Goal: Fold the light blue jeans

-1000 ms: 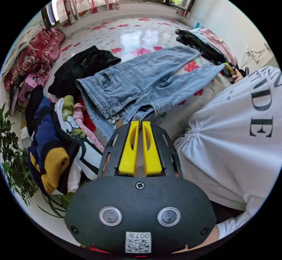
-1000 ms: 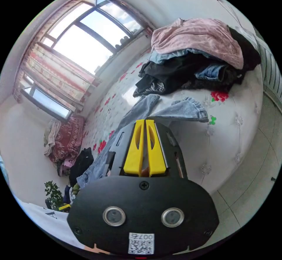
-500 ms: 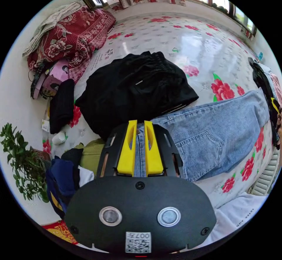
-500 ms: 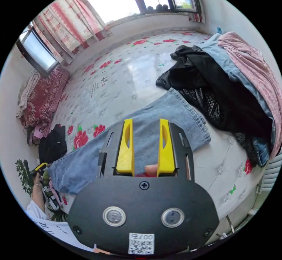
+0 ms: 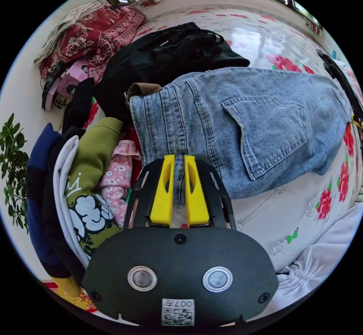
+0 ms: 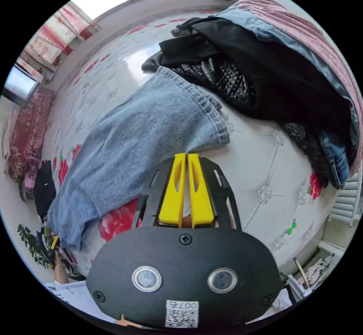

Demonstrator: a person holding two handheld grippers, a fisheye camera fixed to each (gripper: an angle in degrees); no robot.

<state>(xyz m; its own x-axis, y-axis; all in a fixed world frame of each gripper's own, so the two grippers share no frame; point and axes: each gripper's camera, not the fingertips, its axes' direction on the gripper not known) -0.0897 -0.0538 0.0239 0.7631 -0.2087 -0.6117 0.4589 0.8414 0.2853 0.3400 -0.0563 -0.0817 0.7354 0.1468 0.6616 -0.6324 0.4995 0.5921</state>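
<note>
The light blue jeans lie flat on the flowered bed, back pocket up. In the left gripper view their waistband runs toward me. My left gripper is shut on that waistband, and a strip of denim shows between its yellow jaws. In the right gripper view the jeans stretch away to the lower left, with the leg hem nearest. My right gripper is shut with its tips right at the hem's edge. I see no cloth between the jaws.
A black garment lies beyond the waistband. A heap of mixed clothes sits beside it, with a red floral blanket and a plant further off. Dark and pink clothes are piled by the hem. A person's white shirt is close.
The right gripper stood open over the leg half a second ago and has since shut at the hem's edge. The left gripper keeps its hold on the waistband, and the jeans now lie flat.
</note>
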